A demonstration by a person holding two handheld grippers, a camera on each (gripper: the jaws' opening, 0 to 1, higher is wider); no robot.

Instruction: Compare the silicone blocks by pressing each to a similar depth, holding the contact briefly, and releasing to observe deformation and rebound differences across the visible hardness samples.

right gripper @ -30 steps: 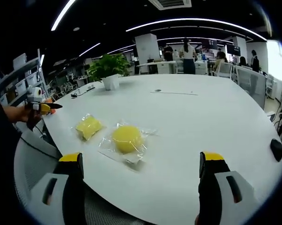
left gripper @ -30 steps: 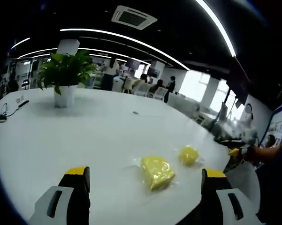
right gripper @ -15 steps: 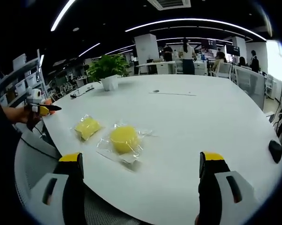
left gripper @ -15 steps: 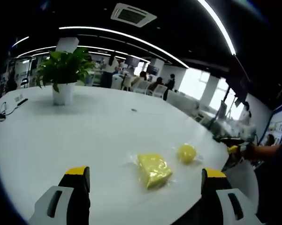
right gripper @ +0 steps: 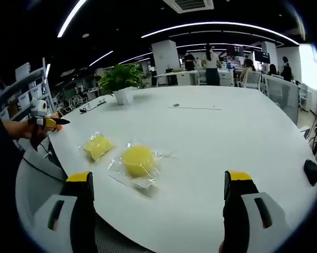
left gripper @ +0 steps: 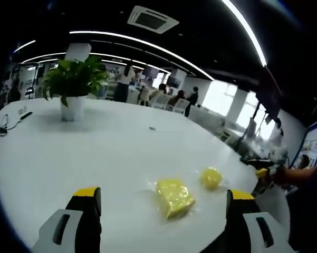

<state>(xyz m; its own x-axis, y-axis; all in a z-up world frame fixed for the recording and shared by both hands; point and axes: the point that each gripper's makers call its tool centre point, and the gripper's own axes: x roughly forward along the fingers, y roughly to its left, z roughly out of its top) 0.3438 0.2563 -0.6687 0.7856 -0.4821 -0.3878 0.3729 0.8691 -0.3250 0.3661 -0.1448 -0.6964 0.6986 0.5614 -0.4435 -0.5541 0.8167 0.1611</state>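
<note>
- Yellow silicone samples, each sealed in a clear bag, lie on the white table [right gripper: 211, 137]: a round block [right gripper: 137, 160] and a wedge-like block [right gripper: 97, 146].
- Landmark: the potted plant [right gripper: 119, 79] at the far side of the table. Both blocks lie well apart from it, close to the table's near edge. The wedge-like block lies beside the round block, on the side nearer the plant.
- Change over the last second: both views have shifted slightly, so the cameras have moved. The blocks keep their spacing and show no dent. In the left gripper view, the wedge-like block [left gripper: 173, 196] and the round block [left gripper: 211, 177] sit marginally higher in frame than a second ago.
- Meaning for the task, as a judgement: no press has begun. This is still the approach phase, and neither sample has been touched.
- Orientation: the wedge-like block's long axis appears to run roughly from the table's near edge toward the plant. The round block has no evident long axis.
- Right gripper [right gripper: 163, 197]: jaws spread wide, nothing between them, above the table edge short of the round block.
- Left gripper [left gripper: 163, 208]: jaws spread wide, empty, with the wedge-like block ahead between them, not touching.
</note>
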